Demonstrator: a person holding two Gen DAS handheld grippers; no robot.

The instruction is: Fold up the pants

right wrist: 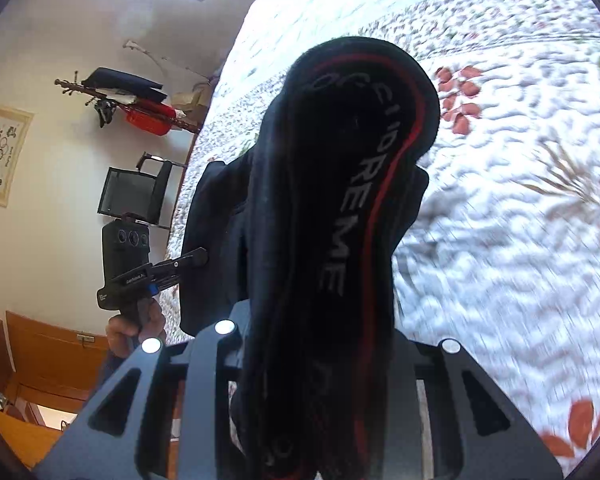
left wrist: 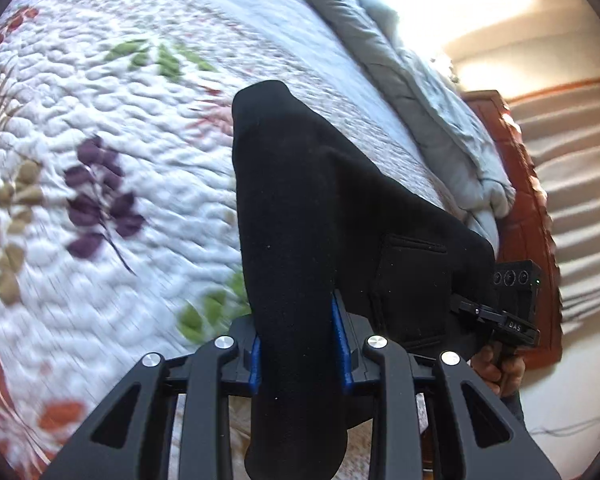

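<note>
Left wrist view showed the left gripper [left wrist: 300,344] clamped on a thick bunch of the black pants [left wrist: 300,200], which ran up toward twelve o'clock above the quilt [left wrist: 100,120]. The right gripper [right wrist: 320,344] gripped another bunch likewise. Seemingly mid-fold; next, lay the cloth flat.

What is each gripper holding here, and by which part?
Both hold the black pants. The left gripper pinches a plain bunched fold; the right gripper clamps a bunch along the red-striped, lettered side.

The black pants [right wrist: 340,200] show grey letters "REME"; the right claw [left wrist: 518,326] reads "DAS".
</note>
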